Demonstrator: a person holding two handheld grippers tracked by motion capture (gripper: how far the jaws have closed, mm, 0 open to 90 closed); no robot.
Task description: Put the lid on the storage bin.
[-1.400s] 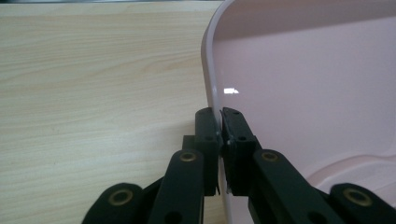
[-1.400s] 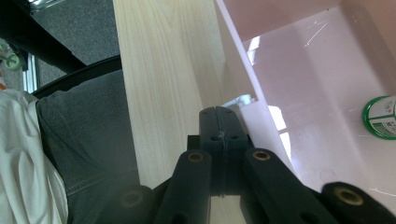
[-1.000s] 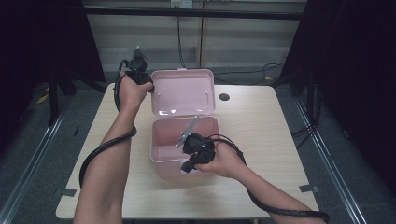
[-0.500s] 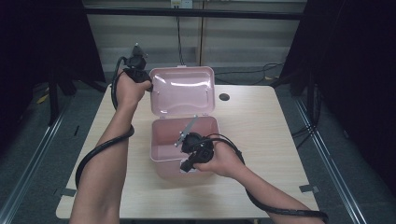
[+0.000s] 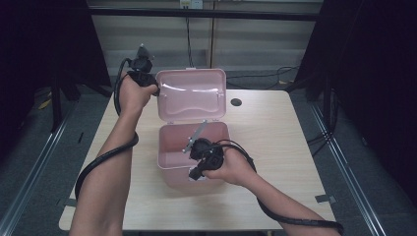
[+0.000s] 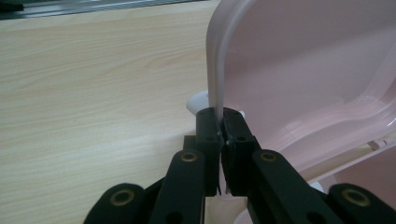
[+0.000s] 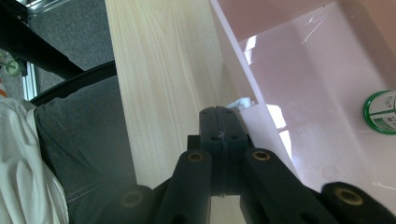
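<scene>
A pink plastic box (image 5: 172,164) stands open on the wooden table (image 5: 280,132), its lid (image 5: 192,96) raised upright at the back. My left gripper (image 5: 149,84) is at the lid's left edge; in the left gripper view its jaws (image 6: 220,122) are shut on the lid's (image 6: 308,65) thin rim. My right gripper (image 5: 195,172) sits at the box's front wall, pointing down. In the right gripper view its jaws (image 7: 219,119) are pressed together with nothing between them, beside the box wall (image 7: 261,116) and a white latch (image 7: 242,102). A green-rimmed spool (image 7: 382,112) lies inside the box.
A small round hole (image 5: 236,102) is in the tabletop right of the lid. Cables trail from both grippers along the forearms. Dark frame rails and curtains flank the table. The person's trouser leg (image 7: 79,135) is at the table's near edge.
</scene>
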